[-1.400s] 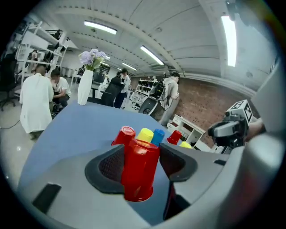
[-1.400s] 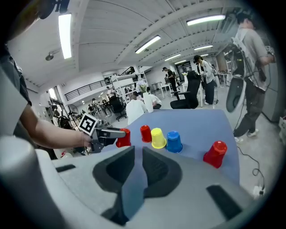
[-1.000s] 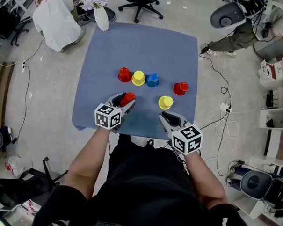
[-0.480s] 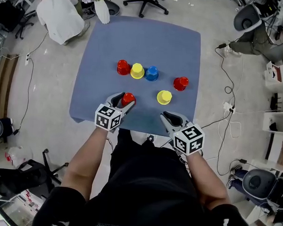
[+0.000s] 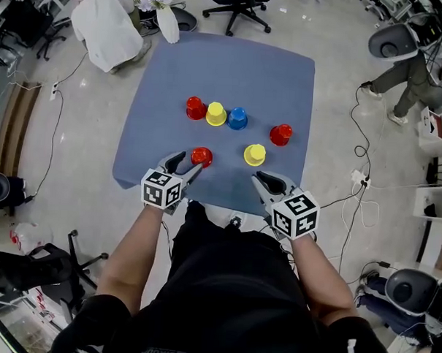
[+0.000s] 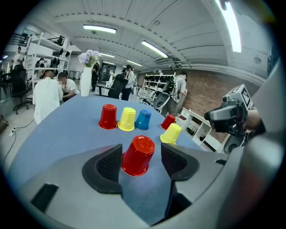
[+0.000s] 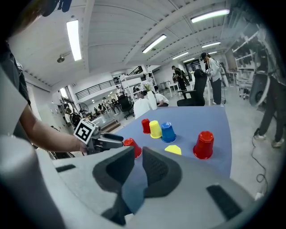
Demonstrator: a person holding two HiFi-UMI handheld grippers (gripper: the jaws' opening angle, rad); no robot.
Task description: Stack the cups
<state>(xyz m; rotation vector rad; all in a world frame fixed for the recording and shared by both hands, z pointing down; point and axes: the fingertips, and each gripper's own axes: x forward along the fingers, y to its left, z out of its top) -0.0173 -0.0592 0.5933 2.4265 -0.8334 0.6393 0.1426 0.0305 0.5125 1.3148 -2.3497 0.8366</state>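
- Left claw (image 6: 140,153) is down low at the near edge of the blue worktop (image 5: 233,70), and its jaws have just been opening. They now stand wide apart.
- Right between those jaws sits the near red cup (image 5: 201,157), upside down on the cloth. There is clear daylight on its right side and the pads are not squeezing it, so it stands on its own.
- Right claw (image 7: 138,156) hangs over the near right part of the worktop with its jaws drawn close. Only a thin slit shows between them and nothing is in it.
- Just beyond that claw is the near yellow cup (image 5: 255,154), upturned and apart from the jaws.
- Farther out toward the right edge stands the lone red cup (image 5: 280,134), also mouth down.
- Mid-worktop there is a tidy row, side by side and all inverted: the row's red cup (image 5: 195,107), the row's yellow cup (image 5: 216,114) and the blue cup (image 5: 237,119).
- Nothing is stacked yet; all six cups stand singly.
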